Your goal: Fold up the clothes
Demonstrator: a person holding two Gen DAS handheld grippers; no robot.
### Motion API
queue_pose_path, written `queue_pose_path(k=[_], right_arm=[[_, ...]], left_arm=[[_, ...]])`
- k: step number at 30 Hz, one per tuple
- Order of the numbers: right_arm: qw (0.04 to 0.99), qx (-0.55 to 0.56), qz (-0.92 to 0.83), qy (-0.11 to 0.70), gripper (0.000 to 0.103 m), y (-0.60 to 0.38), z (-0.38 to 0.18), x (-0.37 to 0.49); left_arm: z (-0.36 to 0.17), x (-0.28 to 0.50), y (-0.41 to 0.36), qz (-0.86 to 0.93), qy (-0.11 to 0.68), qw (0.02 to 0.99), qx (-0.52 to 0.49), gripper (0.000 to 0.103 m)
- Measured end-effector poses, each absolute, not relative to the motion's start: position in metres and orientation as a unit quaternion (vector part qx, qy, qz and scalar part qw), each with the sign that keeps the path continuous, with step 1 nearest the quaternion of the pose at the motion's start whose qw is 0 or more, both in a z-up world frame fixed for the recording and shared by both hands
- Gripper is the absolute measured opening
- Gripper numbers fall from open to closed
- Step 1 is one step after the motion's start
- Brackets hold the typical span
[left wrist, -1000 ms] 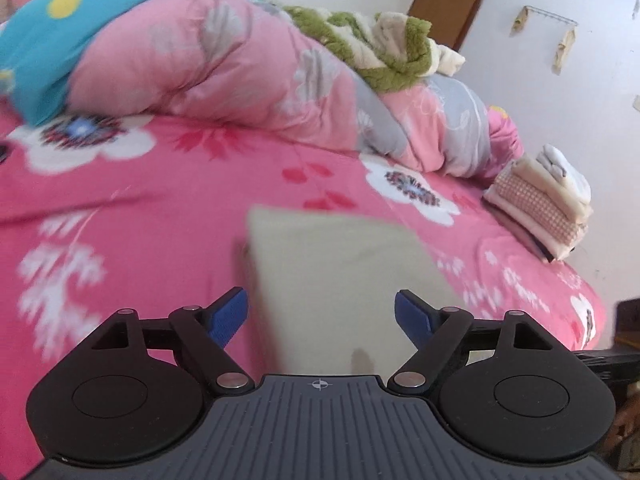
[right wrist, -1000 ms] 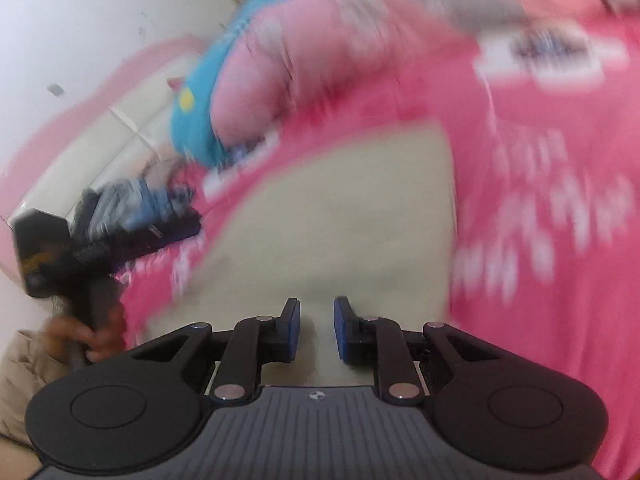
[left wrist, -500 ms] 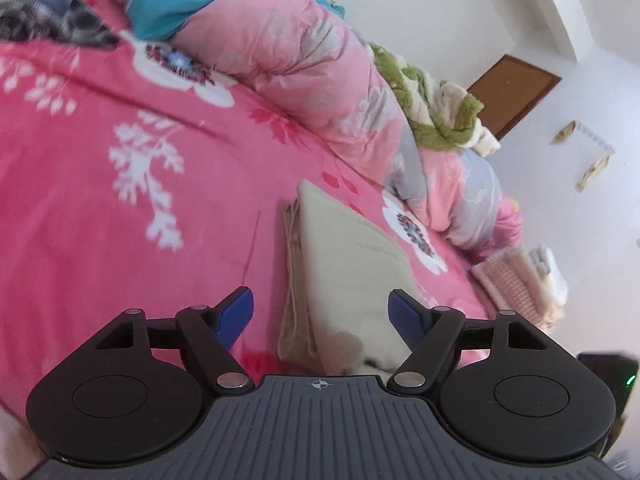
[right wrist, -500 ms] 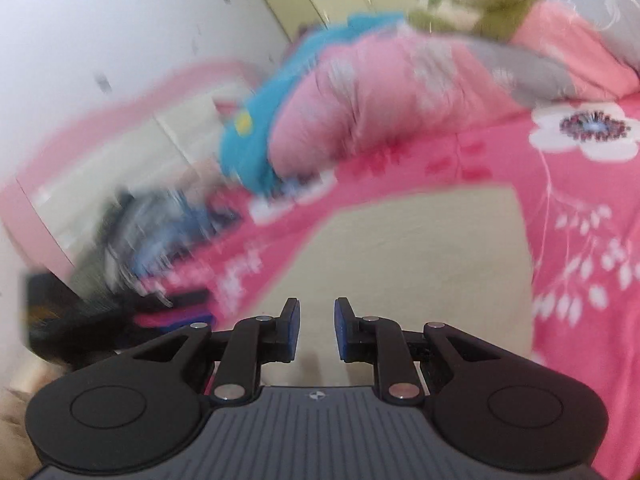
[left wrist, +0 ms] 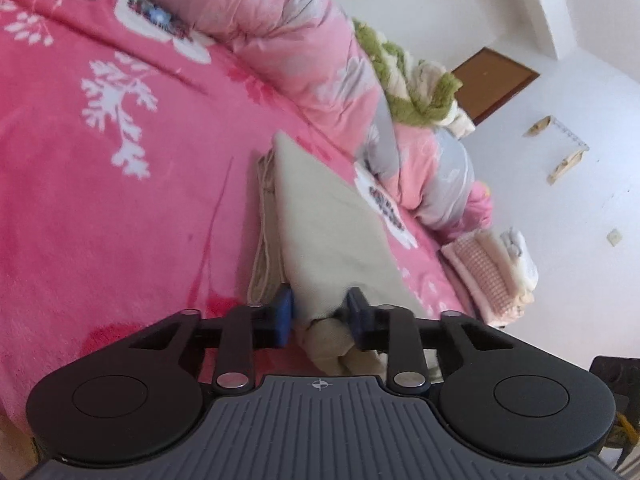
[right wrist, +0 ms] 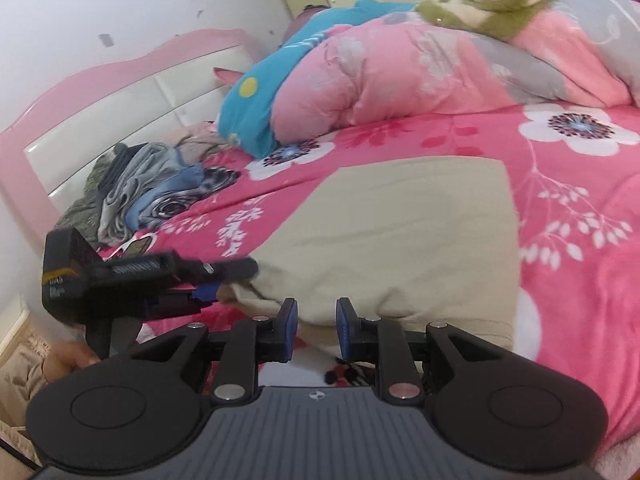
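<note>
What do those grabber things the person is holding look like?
Each one is black plastic. The left gripper and right gripper both have two round black discs, thin black link arms with silver rivets, and blue pads on the fingertips. Between the discs sits a ridged grey plate with a tiny crosshair mark. Beside the left one, a beige sleeve shows.

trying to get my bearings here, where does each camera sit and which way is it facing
Left wrist: on the left gripper, looking along the pink bed toward the folded stack; jaws closing on the beige garment.
Right wrist: on the right gripper, facing the headboard; the left gripper and a hand show.
Shared: beige garment, pink quilt.
</note>
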State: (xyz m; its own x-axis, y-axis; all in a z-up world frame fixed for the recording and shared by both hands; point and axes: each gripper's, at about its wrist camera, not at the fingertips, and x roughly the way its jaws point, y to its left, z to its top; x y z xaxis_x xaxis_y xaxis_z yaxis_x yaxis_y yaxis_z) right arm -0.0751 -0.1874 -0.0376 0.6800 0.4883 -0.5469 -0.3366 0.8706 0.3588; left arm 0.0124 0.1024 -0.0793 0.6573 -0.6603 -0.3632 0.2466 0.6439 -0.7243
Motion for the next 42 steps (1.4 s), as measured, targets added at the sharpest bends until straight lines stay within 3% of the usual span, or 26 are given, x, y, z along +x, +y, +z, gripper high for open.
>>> queue_pose_path(k=[4,7,10,16,17,20,21,26,33,42], right_arm=[[0.914,0.128,0.211,0.322,0.023,-0.197,-0.040,-0.075],[0.920,0.145,0.192,0.310,0.023,-0.212,-0.041,-0.076],[0.921,0.166,0.169,0.310,0.023,-0.230,-0.046,-0.074],[0.921,0.172,0.198,0.288,0.022,-0.237,-0.059,-0.067],[0.919,0.164,0.189,0.303,0.022,-0.235,-0.066,-0.063],[0.919,0.170,0.181,0.307,0.022,-0.237,-0.075,-0.065],[0.924,0.164,0.191,0.288,0.023,-0.237,-0.069,-0.070],[0.940,0.058,0.255,0.219,0.023,-0.223,-0.042,-0.078],[0.894,-0.168,0.337,0.244,0.023,-0.180,-0.048,-0.053],[0.834,-0.281,0.397,0.262,0.029,-0.150,-0.047,-0.051]], left_arm=[[-0.058,0.001,0.103,-0.291,0.279,0.868,-0.289,0.017],[-0.079,0.008,0.106,-0.269,0.317,0.868,-0.271,0.017],[-0.093,0.006,0.113,-0.262,0.327,0.863,-0.281,0.018],[-0.067,-0.012,0.119,-0.243,0.281,0.900,-0.228,0.023],[-0.061,-0.016,0.115,-0.251,0.276,0.904,-0.209,0.031],[-0.046,-0.025,0.100,-0.268,0.262,0.915,-0.151,0.074],[-0.042,-0.027,0.092,-0.271,0.257,0.918,-0.131,0.078],[-0.042,-0.026,0.072,-0.282,0.261,0.918,-0.096,0.078],[-0.052,-0.021,0.067,-0.261,0.290,0.919,-0.065,0.077],[-0.052,-0.023,0.070,-0.268,0.281,0.919,-0.068,0.076]])
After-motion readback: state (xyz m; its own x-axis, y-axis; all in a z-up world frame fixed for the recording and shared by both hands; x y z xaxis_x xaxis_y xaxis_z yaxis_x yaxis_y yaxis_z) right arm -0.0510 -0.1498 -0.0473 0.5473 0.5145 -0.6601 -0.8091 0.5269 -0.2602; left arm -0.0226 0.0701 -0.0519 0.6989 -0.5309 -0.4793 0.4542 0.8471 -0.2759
